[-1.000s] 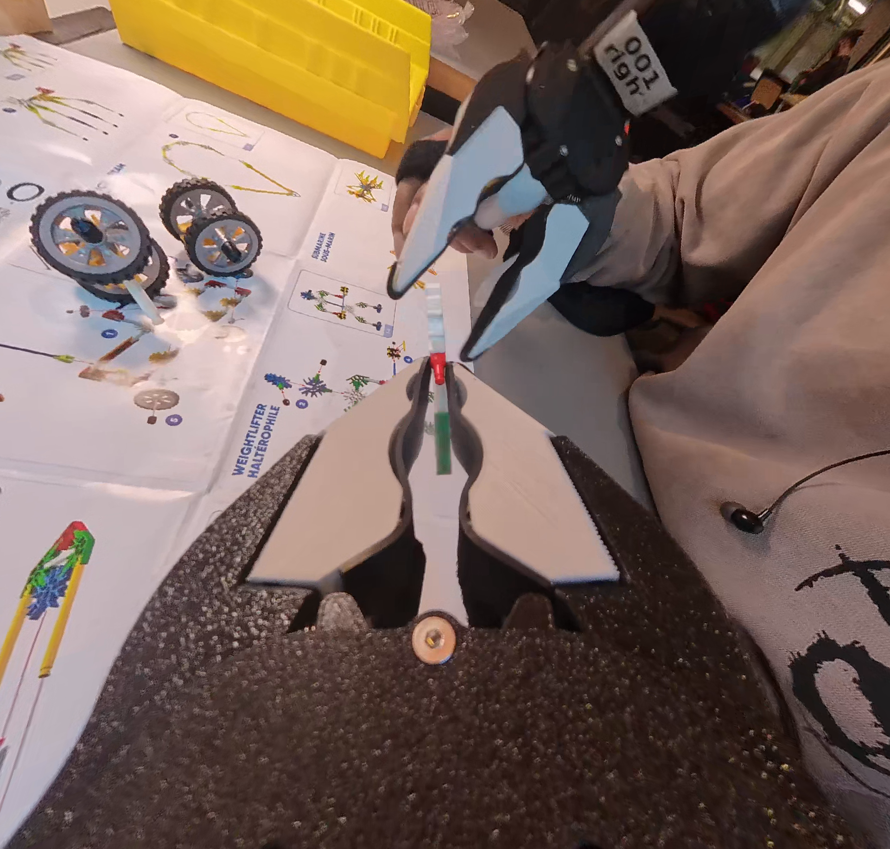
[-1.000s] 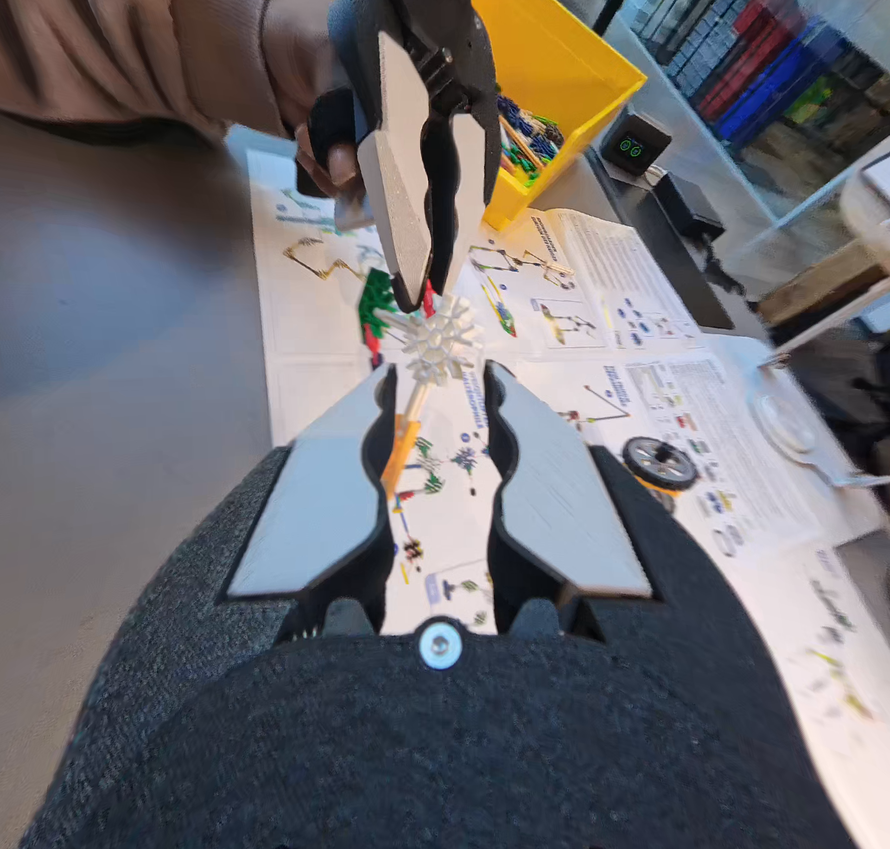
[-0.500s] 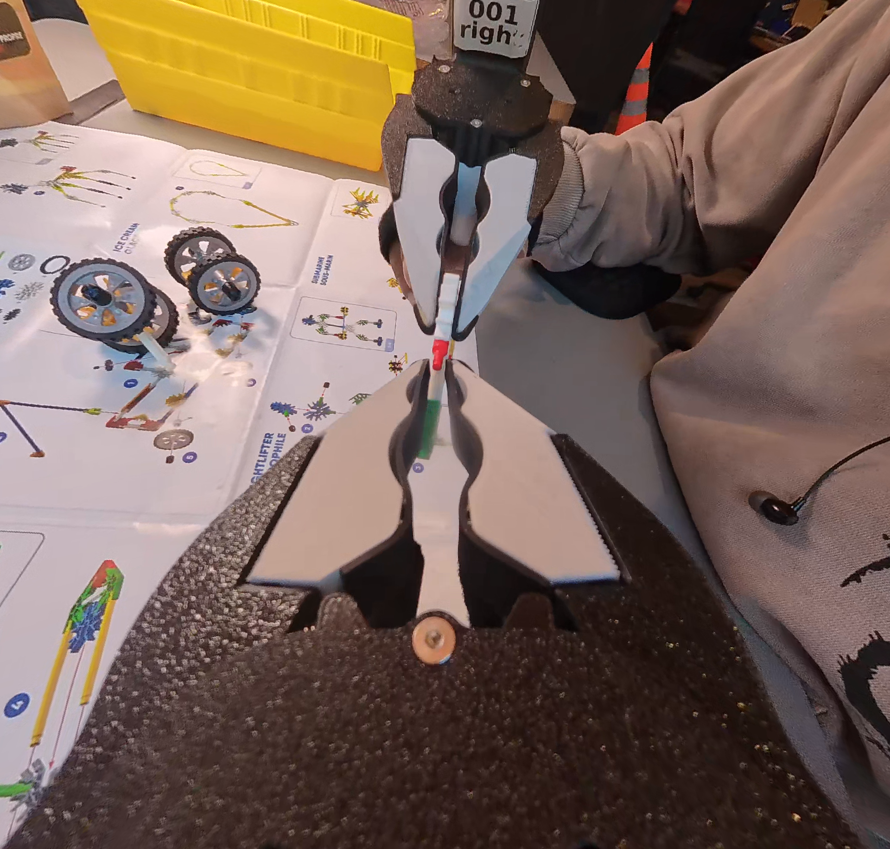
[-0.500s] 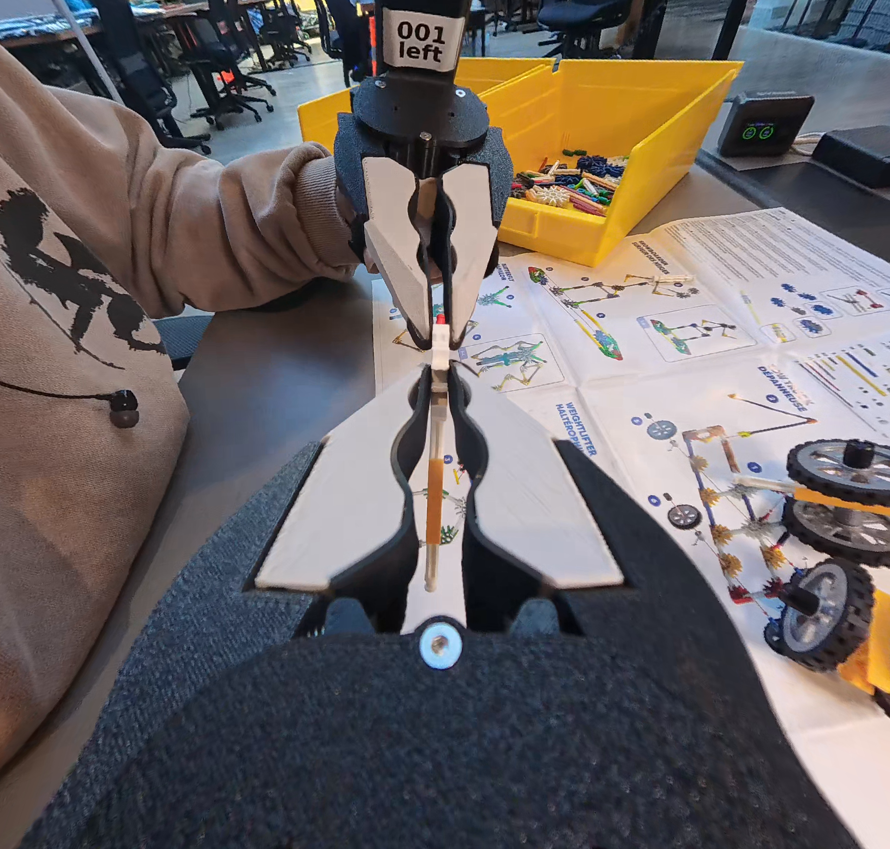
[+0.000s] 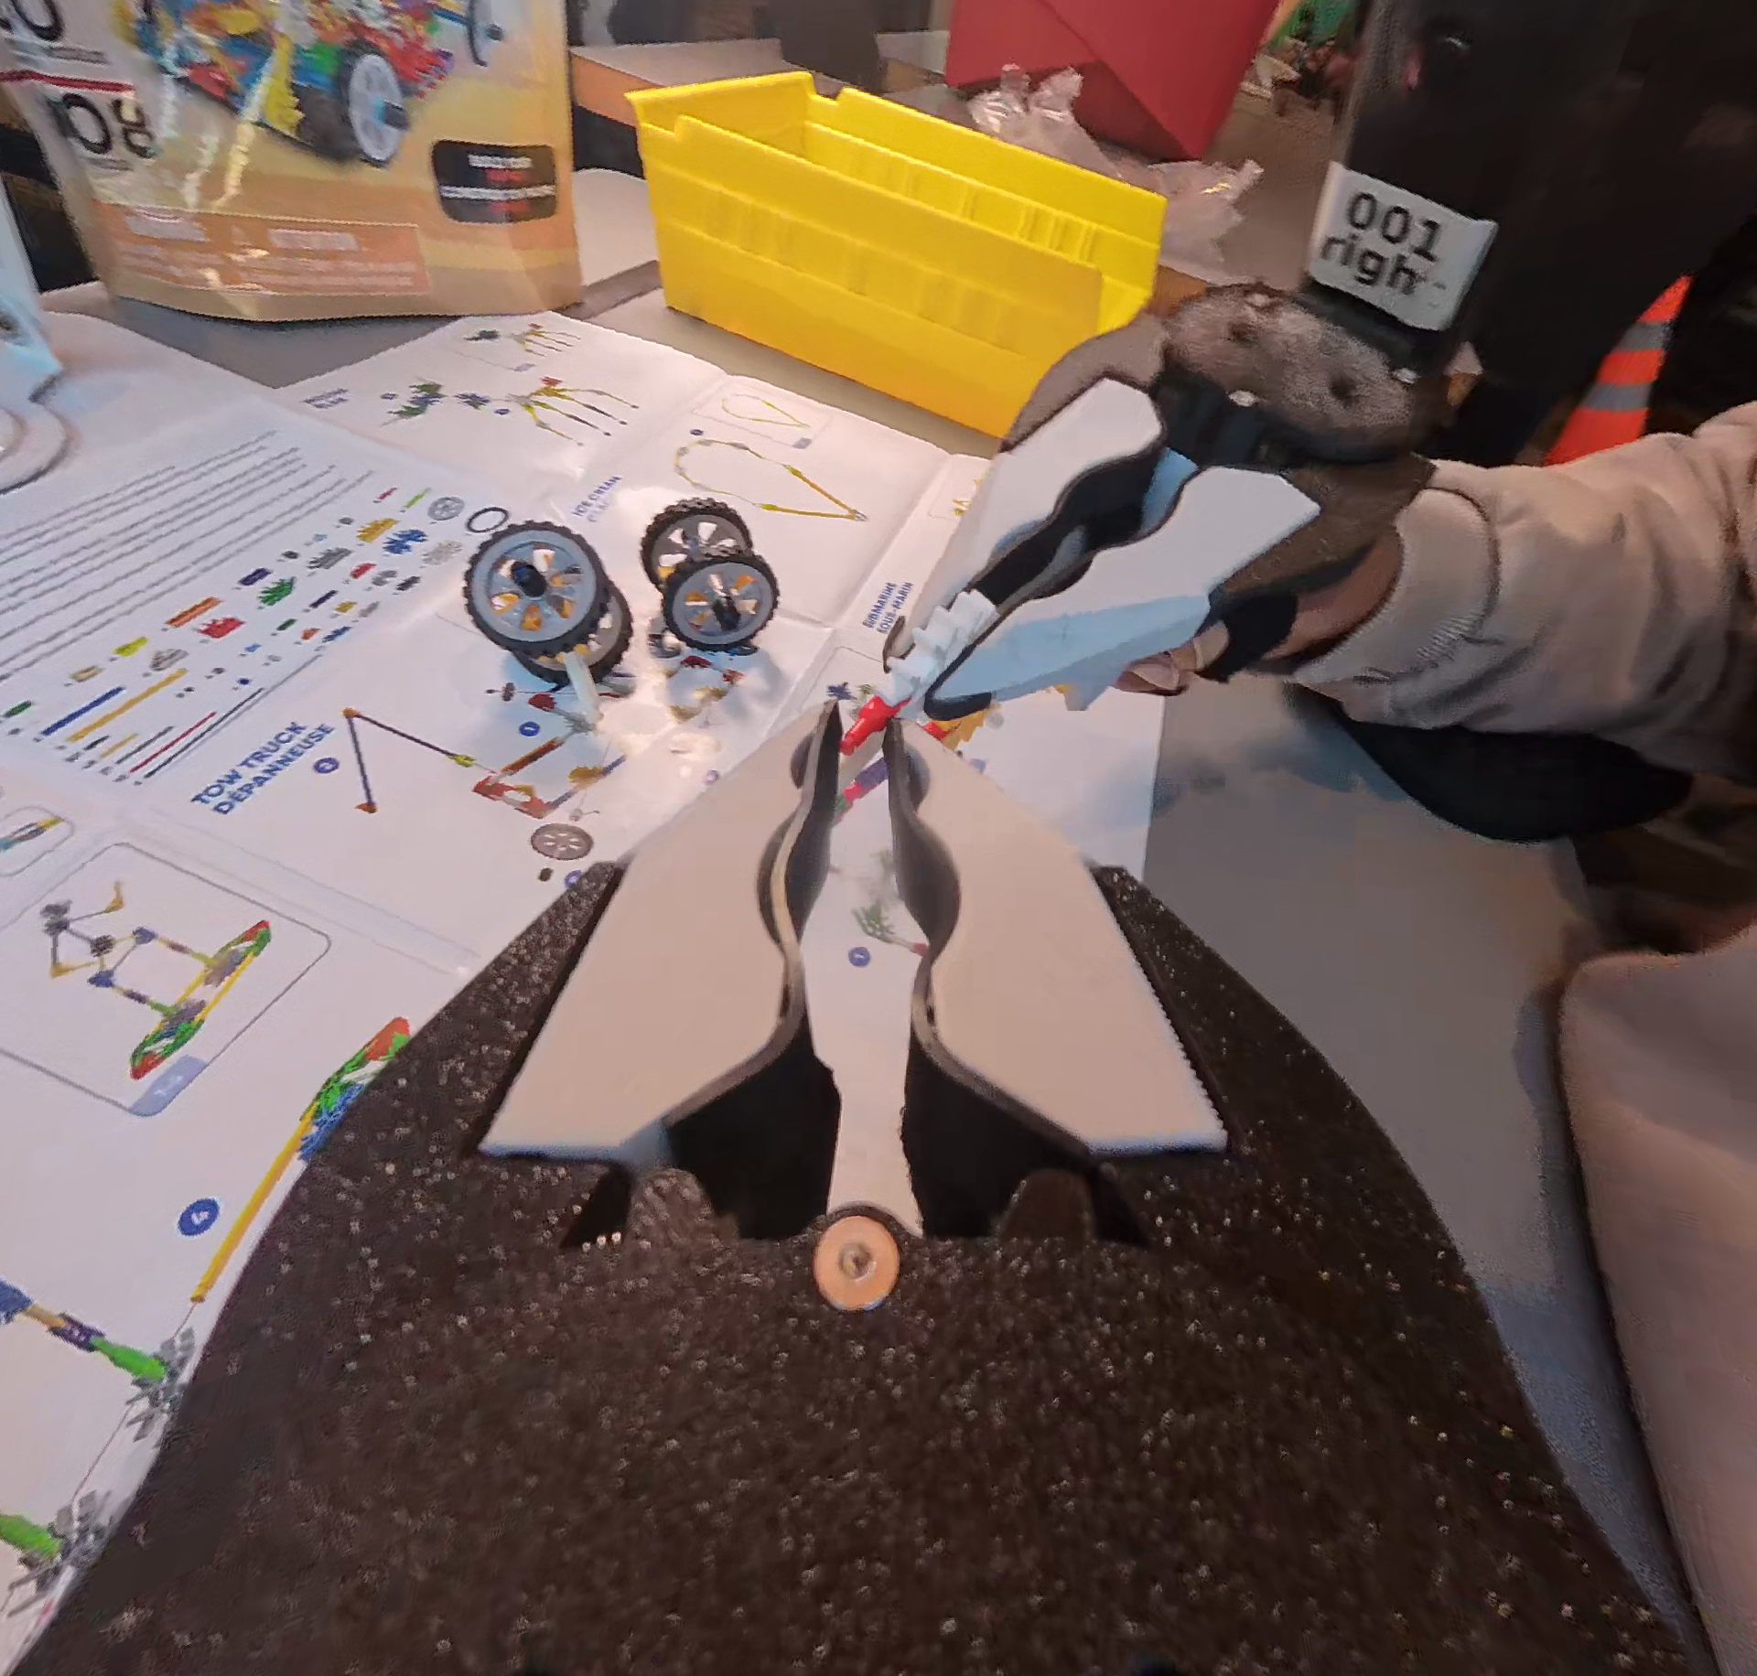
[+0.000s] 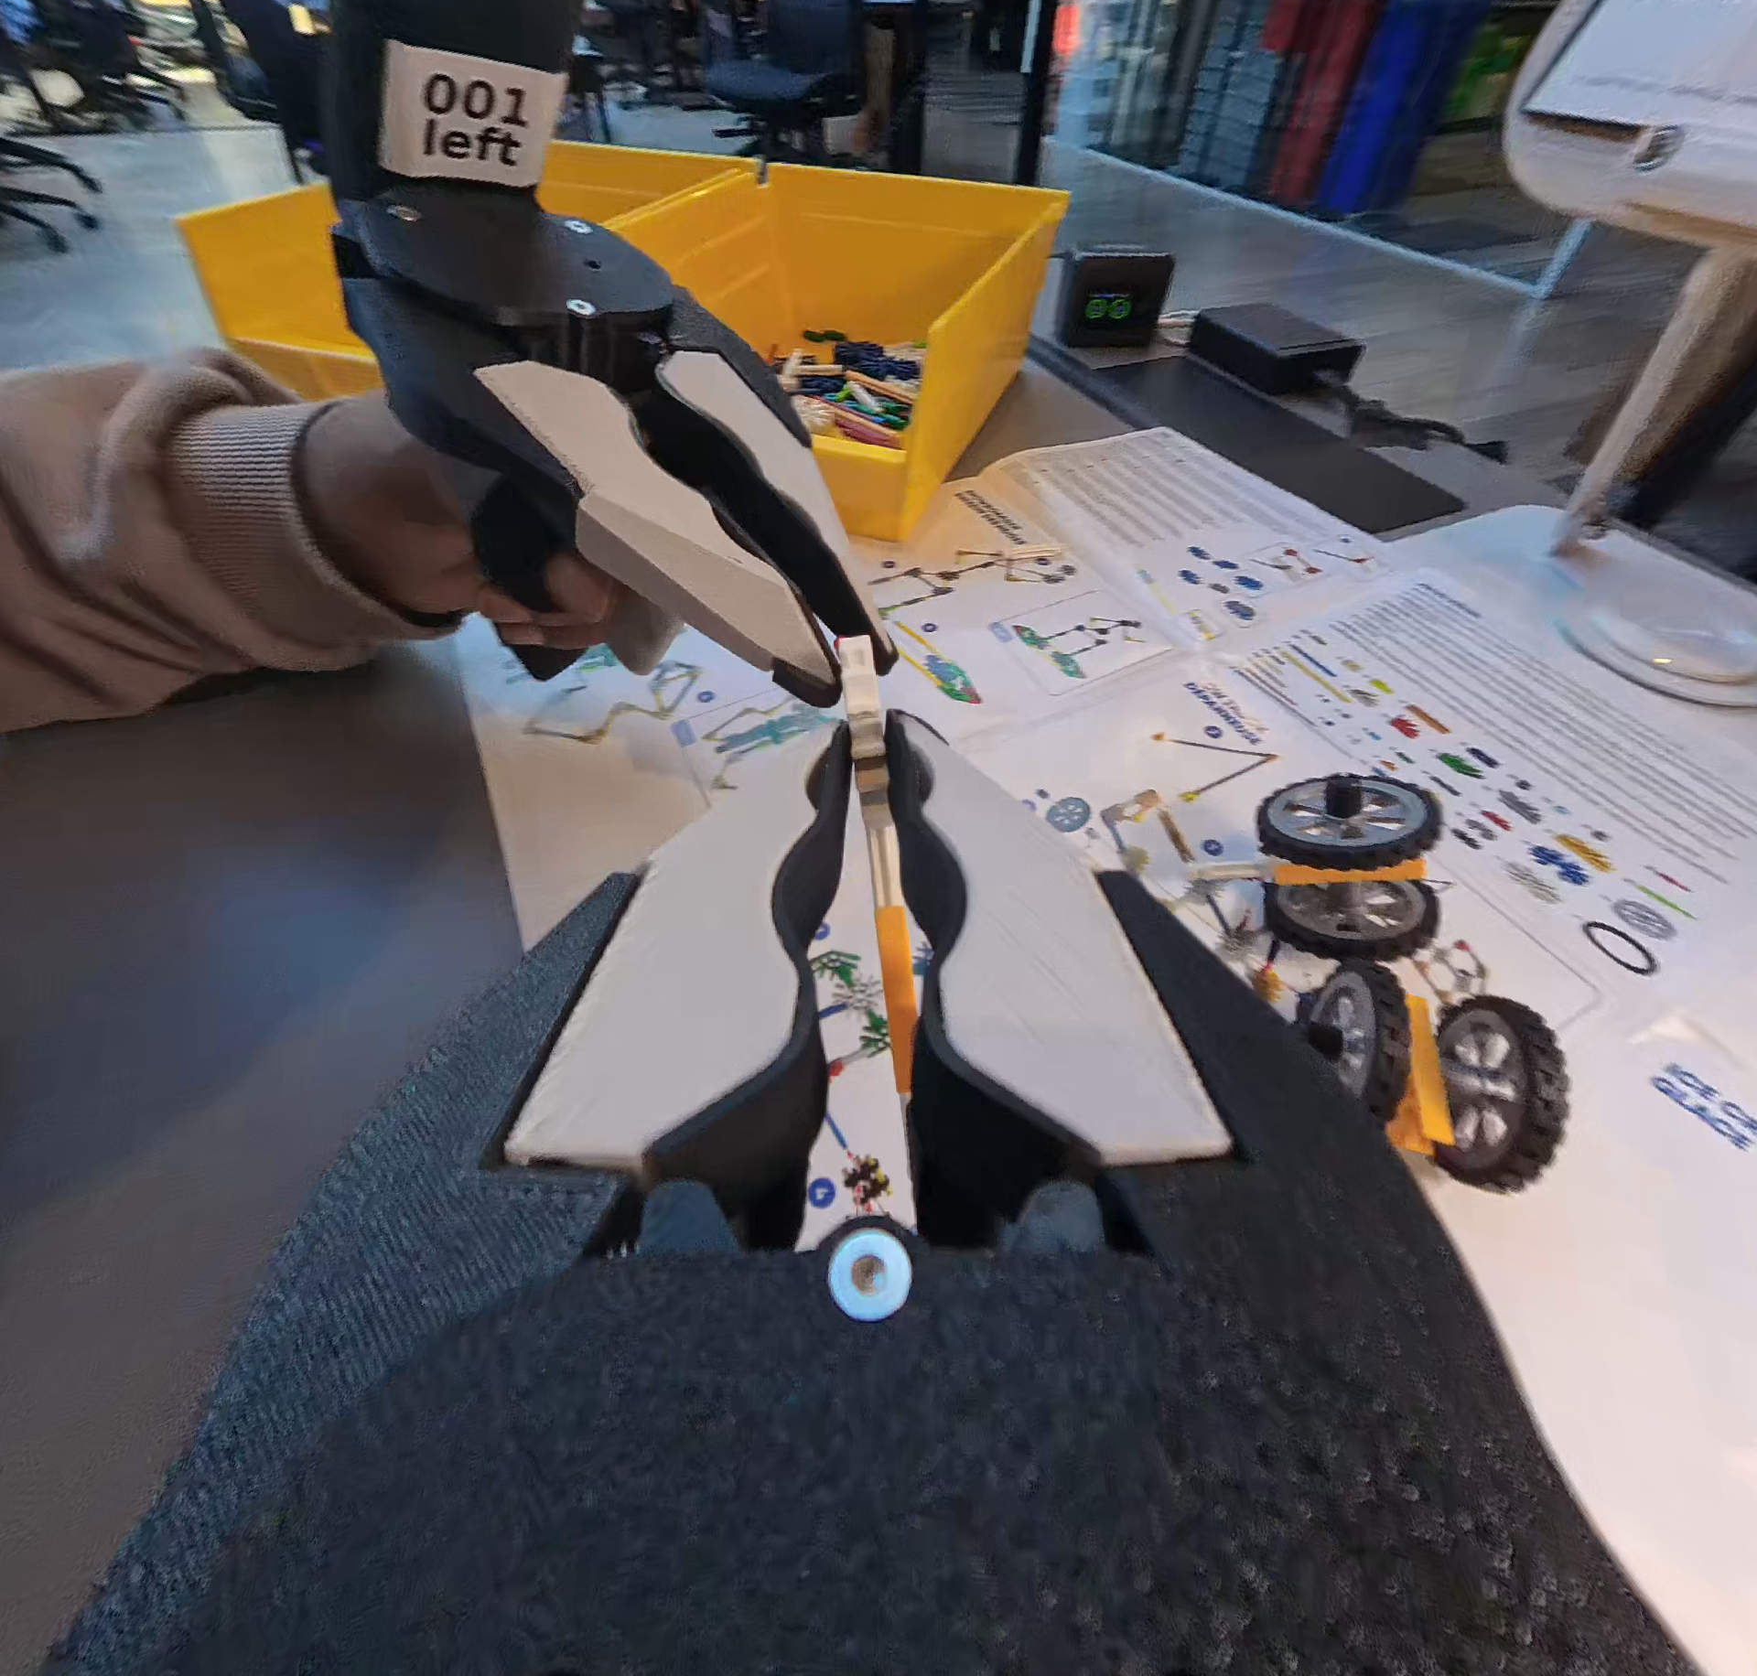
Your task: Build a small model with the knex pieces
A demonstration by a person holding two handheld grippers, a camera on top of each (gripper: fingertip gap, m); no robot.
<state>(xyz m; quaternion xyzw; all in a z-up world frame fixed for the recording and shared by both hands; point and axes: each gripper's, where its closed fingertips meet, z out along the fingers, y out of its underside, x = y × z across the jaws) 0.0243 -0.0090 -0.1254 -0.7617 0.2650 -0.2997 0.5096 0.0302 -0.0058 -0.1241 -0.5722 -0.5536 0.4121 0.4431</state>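
Plastic everywhere: small snap-together construction-toy bits. L gripper (image 5: 863, 735) pressed together on a short red rod (image 5: 867, 723), only its tip poking out past the fingertips; fingers are flat pale-grey wedges w/ wavy black inner edges, body a grainy black foam-like texture. R gripper (image 6: 867, 744) pinching a white toothed connector (image 6: 863, 713) at its tips; a thin pale rod w/ an orange sleeve (image 6: 896, 984) runs back from it between the fingers. Red rod tip and white connector meet just above the sheet, the two grippers nose to nose at an angle. Each gripper held by a hand in a beige ribbed-cuff sleeve (image 6: 162, 528).

Surface: grey tabletop (image 6: 238, 917), matte, mostly covered by a glossy white printed instruction sheet (image 5: 285, 680) w/ fold creases and coloured diagrams. On the sheet, well apart from the grippers, a part-built wheeled assembly (image 6: 1369, 946): black knobbly tyres, grey spoked hubs, orange and white struts.

Behind: yellow plastic bin (image 6: 884, 300), ribbed walls, loose multicoloured pieces inside. Tan cardboard toy box (image 5: 314, 110) stands upright at the back left in the L view. Small black device (image 6: 1112, 300) w/ green lit display beside the bin, black power brick next to it. Room beyond: office chairs, desks, blurred.
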